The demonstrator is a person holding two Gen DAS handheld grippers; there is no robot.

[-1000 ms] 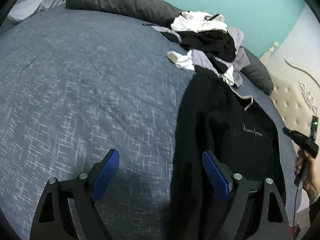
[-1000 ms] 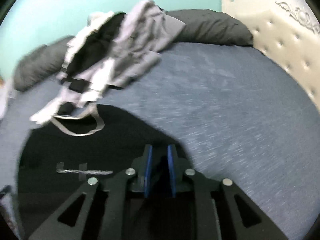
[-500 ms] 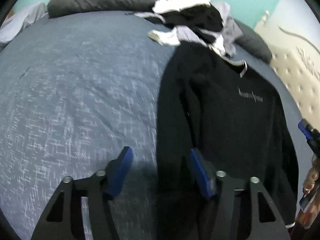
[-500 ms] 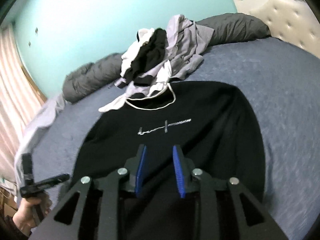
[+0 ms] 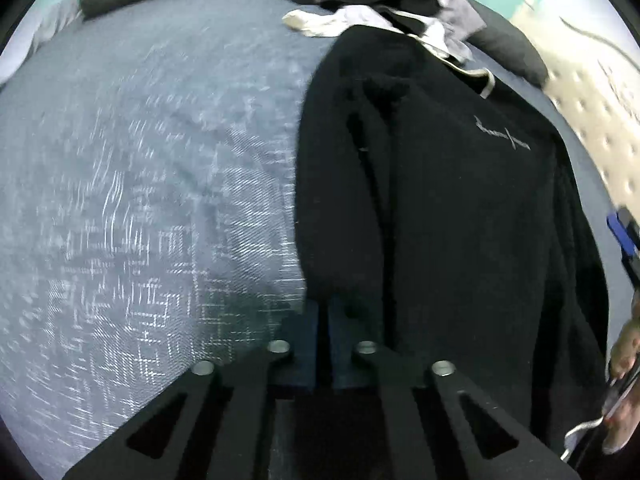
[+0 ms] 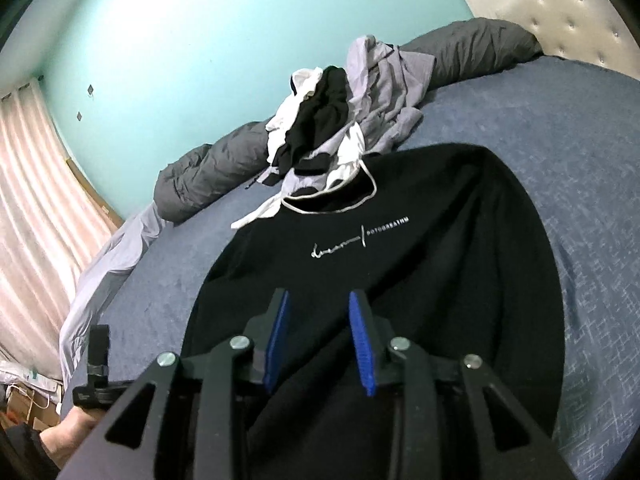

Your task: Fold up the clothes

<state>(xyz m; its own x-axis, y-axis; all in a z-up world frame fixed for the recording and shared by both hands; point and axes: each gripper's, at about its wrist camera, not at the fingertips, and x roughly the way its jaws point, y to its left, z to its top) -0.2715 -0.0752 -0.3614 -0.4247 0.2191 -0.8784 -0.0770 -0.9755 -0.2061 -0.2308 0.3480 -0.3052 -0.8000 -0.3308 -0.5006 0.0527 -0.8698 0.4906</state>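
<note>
Left gripper clamped on the black sweatshirt's sleeve edge, right gripper jaws opening above the sweatshirt, nothing between them, sweatshirt flat on blue bed, clothes pile beyond its collar.

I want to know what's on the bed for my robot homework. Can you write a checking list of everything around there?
Surface: blue patterned bedspread, bare on both sides of the sweater.
Job's things: black sweatshirt spread flat, front up, white lettering on the chest.
Clutter: pile of unfolded clothes at its collar; grey duvet behind.
Grippers: left gripper shut at the sweatshirt's edge; grip unclear. Right gripper opening above the hem, nothing pinched.
Cables: nothing seen on the bed.
Surroundings: teal wall, tufted headboard, pink curtain.
</note>
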